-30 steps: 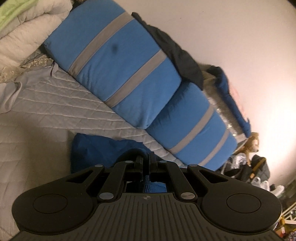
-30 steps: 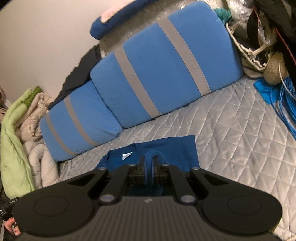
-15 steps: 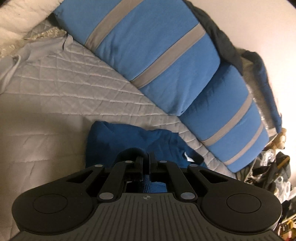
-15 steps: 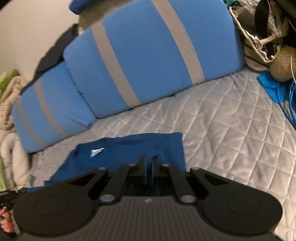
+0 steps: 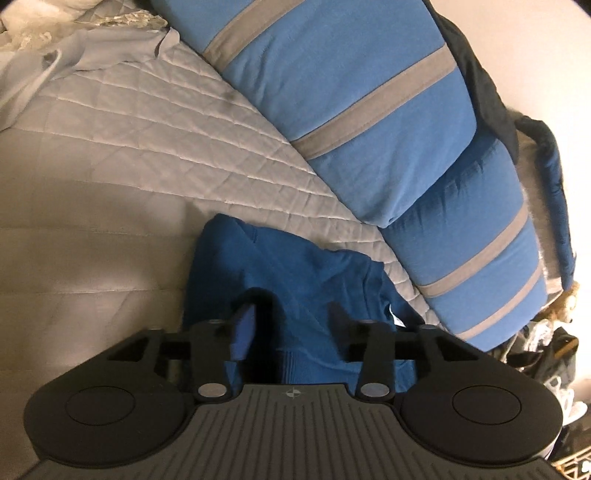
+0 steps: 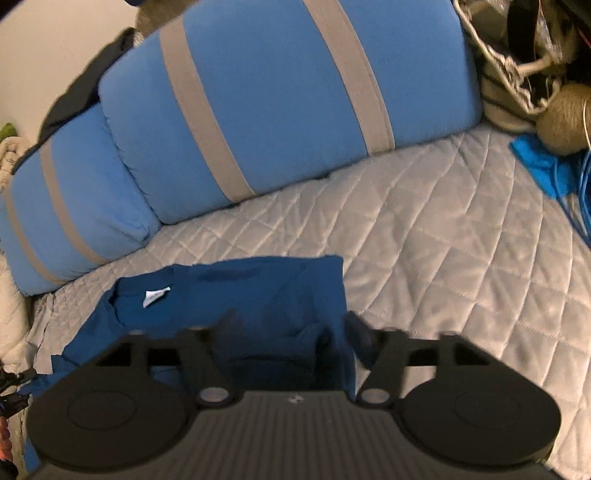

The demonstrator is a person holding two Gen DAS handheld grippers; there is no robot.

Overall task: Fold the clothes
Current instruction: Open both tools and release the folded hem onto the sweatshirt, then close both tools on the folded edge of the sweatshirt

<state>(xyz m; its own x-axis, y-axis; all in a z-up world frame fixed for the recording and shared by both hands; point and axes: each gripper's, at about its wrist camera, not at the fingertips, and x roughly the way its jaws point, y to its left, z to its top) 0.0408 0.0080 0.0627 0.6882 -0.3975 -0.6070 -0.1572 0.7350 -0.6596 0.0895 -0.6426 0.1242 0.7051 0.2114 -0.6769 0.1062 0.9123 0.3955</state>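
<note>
Shirt [image 5: 295,273]: dark blue, lying on the bed [image 5: 110,177].
Left claw [image 5: 295,314]: I just opened it; shirt between, released.
Right claw [image 6: 291,325]: I just opened it wide over the shirt.

A grey quilted bedspread [image 6: 443,236] covers the bed. Two blue bolster cushions [image 6: 258,99] with grey stripes lie along the pale wall [image 5: 546,44] at 12 o'clock. Warm, dim light (brightest on the wall) falls across piled bedding [image 5: 29,33] at 10 o'clock.
</note>
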